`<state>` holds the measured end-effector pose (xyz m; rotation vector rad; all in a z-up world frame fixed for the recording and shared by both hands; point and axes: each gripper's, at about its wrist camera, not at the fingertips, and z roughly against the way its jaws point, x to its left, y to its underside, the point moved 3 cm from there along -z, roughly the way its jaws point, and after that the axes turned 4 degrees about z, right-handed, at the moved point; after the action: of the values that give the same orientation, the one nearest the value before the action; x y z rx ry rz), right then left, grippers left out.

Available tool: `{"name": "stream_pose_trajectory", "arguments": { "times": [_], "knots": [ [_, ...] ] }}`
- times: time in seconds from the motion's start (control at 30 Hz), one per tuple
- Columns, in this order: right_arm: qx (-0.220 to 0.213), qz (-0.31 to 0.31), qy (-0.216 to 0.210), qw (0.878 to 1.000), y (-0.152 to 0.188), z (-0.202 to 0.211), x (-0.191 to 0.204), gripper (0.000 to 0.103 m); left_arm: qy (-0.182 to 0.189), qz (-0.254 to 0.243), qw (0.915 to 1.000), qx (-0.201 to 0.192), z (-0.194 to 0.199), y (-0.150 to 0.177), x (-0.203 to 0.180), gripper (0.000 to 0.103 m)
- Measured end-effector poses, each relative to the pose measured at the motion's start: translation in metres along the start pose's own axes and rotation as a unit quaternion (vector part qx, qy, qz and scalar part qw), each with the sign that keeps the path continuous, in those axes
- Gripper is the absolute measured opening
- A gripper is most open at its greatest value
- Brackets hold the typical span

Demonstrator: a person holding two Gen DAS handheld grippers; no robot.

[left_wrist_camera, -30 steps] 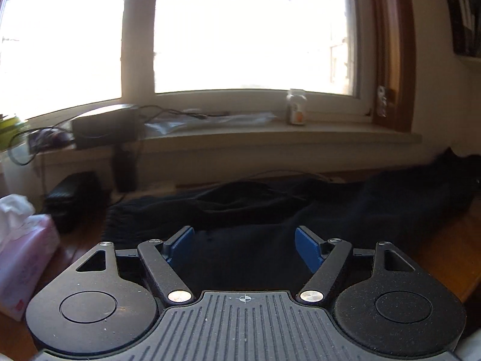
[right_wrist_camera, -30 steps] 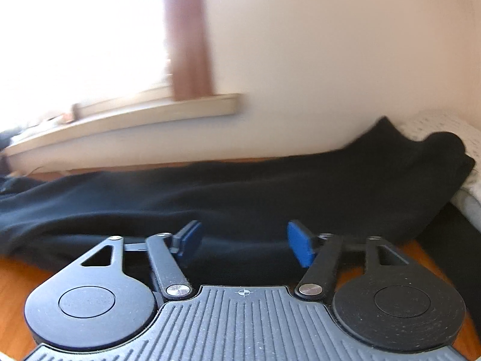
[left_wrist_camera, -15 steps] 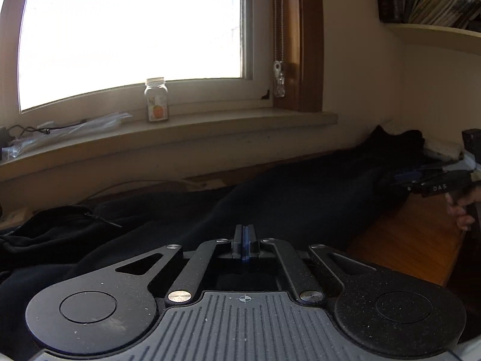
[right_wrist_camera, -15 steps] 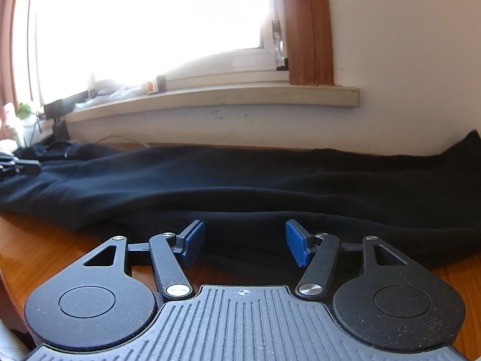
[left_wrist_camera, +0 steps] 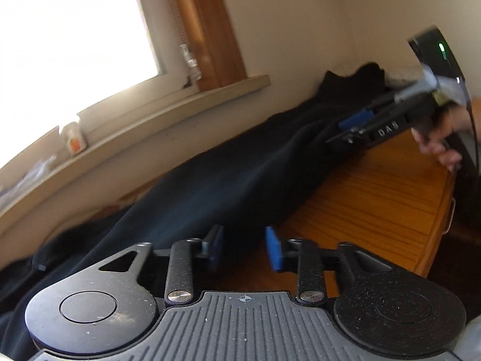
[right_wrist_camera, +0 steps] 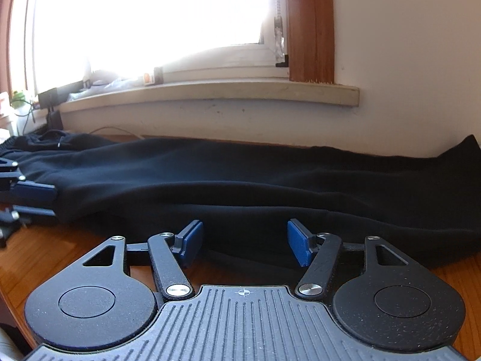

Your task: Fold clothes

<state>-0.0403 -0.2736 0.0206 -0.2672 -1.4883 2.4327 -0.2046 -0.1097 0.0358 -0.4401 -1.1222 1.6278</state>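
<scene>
Long black knit fleece garment (right_wrist_camera: 255,174) lies stretched along the orange wood-grain bench (left_wrist_camera: 384,192), under the cream stone windowsill (right_wrist_camera: 210,93). Looks soft, limp, fairly heavy, matte; should drape and sag. Best taken at the near hem. Left gripper (left_wrist_camera: 244,248): jaws opening, nothing pinched. Right gripper (right_wrist_camera: 244,242): jaws spread, empty, hem just ahead.

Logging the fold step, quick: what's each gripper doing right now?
Left gripper: jaws opening, gripping nothing, at the black fabric garment's edge.
Right gripper: open, empty, at the garment's near edge.
</scene>
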Motion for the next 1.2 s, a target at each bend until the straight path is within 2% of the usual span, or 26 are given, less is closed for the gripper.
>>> {"name": "stream_pose_trajectory", "arguments": {
  "times": [0.17, 0.2, 0.23, 0.3, 0.33, 0.43, 0.5, 0.57, 0.7, 0.83, 0.93, 0.97, 1.03, 1.1, 1.2],
  "knots": [
    [-0.002, 0.003, 0.002, 1.000, 0.001, 0.001, 0.001, 0.062, -0.019, -0.051, 0.9985, 0.007, -0.023, -0.001, -0.016, 0.037],
    [-0.002, 0.003, 0.002, 1.000, 0.001, 0.001, 0.001, 0.062, -0.024, -0.059, 0.9980, 0.006, -0.026, -0.002, -0.016, 0.032],
    [-0.003, 0.004, 0.003, 1.000, 0.001, 0.001, 0.001, 0.062, -0.029, -0.065, 0.9975, 0.006, -0.028, -0.004, -0.014, 0.019],
    [-0.005, 0.004, 0.002, 1.000, 0.001, 0.002, 0.001, 0.063, -0.016, -0.068, 0.9976, 0.001, -0.028, -0.008, -0.007, 0.002],
    [-0.002, 0.002, 0.000, 1.000, 0.001, 0.002, 0.000, 0.071, -0.007, -0.067, 0.9977, -0.002, -0.027, -0.011, -0.003, 0.002],
    [-0.005, -0.013, 0.013, 1.000, -0.002, 0.001, -0.004, 0.071, 0.006, -0.059, 0.9980, -0.023, -0.019, -0.025, 0.017, 0.002],
    [-0.010, -0.002, 0.000, 1.000, -0.005, 0.004, 0.002, 0.066, 0.008, -0.049, 0.9978, -0.045, -0.008, -0.042, 0.037, 0.002],
    [-0.021, -0.009, -0.025, 0.999, -0.010, 0.008, 0.010, 0.056, 0.024, -0.029, 0.9977, -0.057, -0.003, -0.060, 0.059, 0.002],
    [-0.035, 0.009, -0.096, 0.995, -0.025, 0.008, 0.047, 0.054, 0.023, -0.025, 0.9986, -0.040, -0.025, -0.080, 0.091, 0.002],
    [-0.003, 0.059, -0.149, 0.987, -0.032, -0.017, 0.092, 0.054, 0.084, 0.030, 0.9960, -0.004, -0.053, -0.077, 0.123, 0.003],
    [0.025, 0.080, -0.164, 0.983, -0.037, -0.047, 0.113, 0.054, 0.098, 0.063, 0.9932, 0.002, -0.051, -0.066, 0.136, 0.016],
    [0.028, 0.078, -0.167, 0.982, -0.041, -0.055, 0.116, 0.054, 0.098, 0.072, 0.9926, -0.001, -0.047, -0.062, 0.140, 0.018],
    [0.029, 0.067, -0.179, 0.981, -0.050, -0.068, 0.120, 0.054, 0.071, 0.077, 0.9945, -0.007, -0.029, -0.052, 0.144, 0.018],
    [0.024, 0.060, -0.192, 0.979, -0.061, -0.075, 0.124, 0.054, 0.026, 0.068, 0.9972, -0.015, -0.007, -0.039, 0.141, 0.019],
    [0.014, 0.054, -0.208, 0.977, -0.074, -0.076, 0.132, 0.054, -0.028, 0.070, 0.9966, -0.033, 0.029, -0.016, 0.133, 0.019]
  ]
}}
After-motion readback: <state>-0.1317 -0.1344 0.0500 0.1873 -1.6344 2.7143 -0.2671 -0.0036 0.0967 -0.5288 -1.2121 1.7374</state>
